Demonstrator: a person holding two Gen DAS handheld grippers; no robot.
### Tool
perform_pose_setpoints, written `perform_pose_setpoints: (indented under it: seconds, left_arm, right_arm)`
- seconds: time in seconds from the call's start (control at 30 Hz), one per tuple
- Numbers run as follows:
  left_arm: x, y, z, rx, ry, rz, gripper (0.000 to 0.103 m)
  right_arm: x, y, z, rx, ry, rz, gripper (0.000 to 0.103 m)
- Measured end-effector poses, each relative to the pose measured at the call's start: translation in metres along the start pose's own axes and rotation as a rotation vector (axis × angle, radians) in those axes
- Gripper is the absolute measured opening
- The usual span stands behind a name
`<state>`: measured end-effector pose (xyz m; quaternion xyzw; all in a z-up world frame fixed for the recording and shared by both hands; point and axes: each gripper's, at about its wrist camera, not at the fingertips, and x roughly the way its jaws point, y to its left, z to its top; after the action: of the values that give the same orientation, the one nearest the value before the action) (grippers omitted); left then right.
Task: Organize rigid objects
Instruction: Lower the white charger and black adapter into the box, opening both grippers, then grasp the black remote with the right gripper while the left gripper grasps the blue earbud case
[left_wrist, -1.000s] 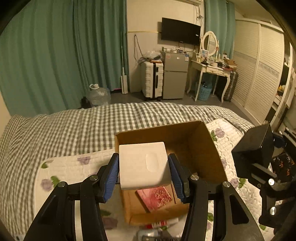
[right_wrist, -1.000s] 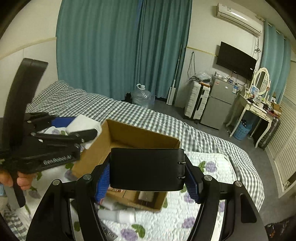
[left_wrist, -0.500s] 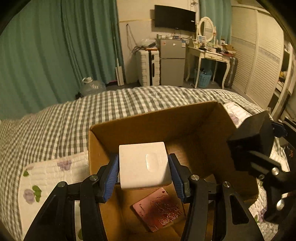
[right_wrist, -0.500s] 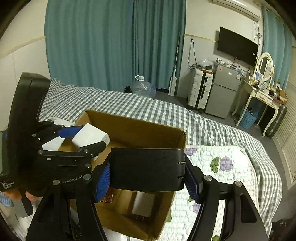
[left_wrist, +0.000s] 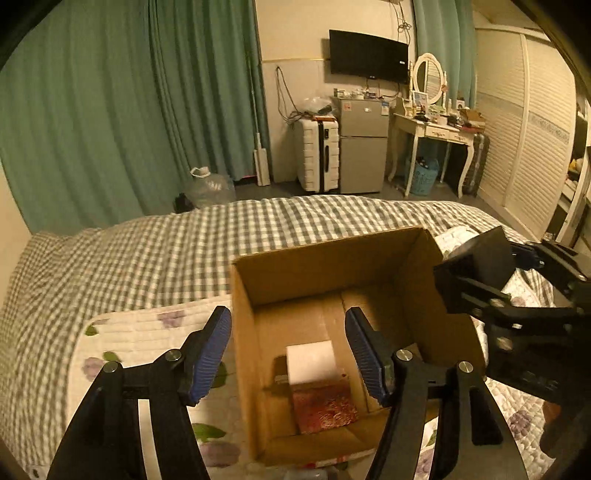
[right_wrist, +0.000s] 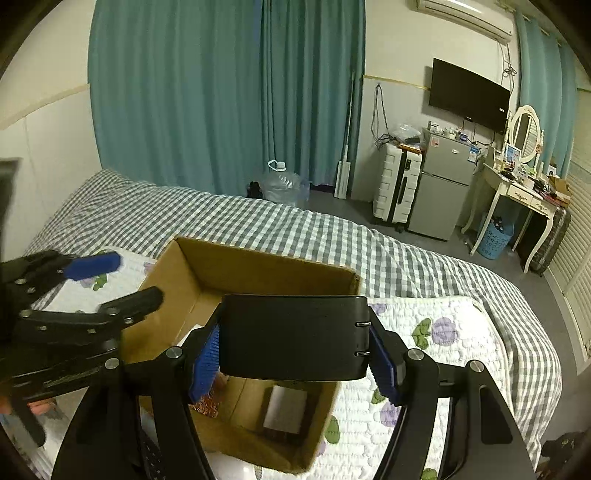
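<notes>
An open cardboard box (left_wrist: 424, 302) stands on the bed; it also shows in the right wrist view (right_wrist: 258, 266). My left gripper (left_wrist: 288, 354) is open and empty above the box's left wall. A white block (left_wrist: 312, 362) lies on the box floor beside a red patterned card (left_wrist: 325, 410). My right gripper (right_wrist: 293, 363) is shut on a black rectangular case (right_wrist: 293, 336) and holds it over the box's near side. The case and right gripper also show at the right of the left wrist view (left_wrist: 484, 258). Another white item (right_wrist: 284, 410) lies inside the box.
The box rests on a white floral quilt (left_wrist: 140, 332) over a grey checked bedspread (left_wrist: 147, 251). Beyond the bed are a water jug (left_wrist: 210, 186), a white suitcase (left_wrist: 317, 155), a small fridge (left_wrist: 364, 144) and a dressing table (left_wrist: 439, 129).
My left gripper has opened and let go of the white block, which now lies in the box. The left gripper has pulled back and up. The right gripper still holds the black case.
</notes>
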<state>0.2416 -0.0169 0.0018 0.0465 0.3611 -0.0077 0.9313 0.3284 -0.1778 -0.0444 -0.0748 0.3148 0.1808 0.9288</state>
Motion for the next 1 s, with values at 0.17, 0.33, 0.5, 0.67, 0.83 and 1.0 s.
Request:
perform_pose_setpoints:
  seconds: [0.17,0.33,0.5,0.67,0.83,1.0]
  left_arm:
    - [0.008,0.012,-0.002,-0.041,0.015,0.012,0.067]
    - [0.02,0.016,-0.01,-0.047,0.036,0.011,0.067]
    - [0.024,0.019,-0.015,-0.059,0.05,0.009,0.067]
    - [0.008,0.019,-0.014,-0.069,0.044,0.008,0.067]
    - [-0.03,0.023,-0.018,-0.086,0.044,0.003,0.067]
    - [-0.081,0.029,-0.032,-0.079,0.039,0.004,0.067]
  right_arm:
    - [0.035,0.006,0.0,-0.012,0.051,-0.008,0.068]
    - [0.076,0.006,-0.01,-0.02,0.116,-0.03,0.068]
    - [0.084,0.008,-0.009,-0.033,0.064,-0.055,0.08]
    - [0.064,-0.001,-0.008,0.021,0.075,-0.028,0.081]
    - [0.008,0.004,-0.009,0.01,0.036,-0.012,0.081]
    - [-0.06,0.025,-0.018,-0.015,0.013,0.022,0.083]
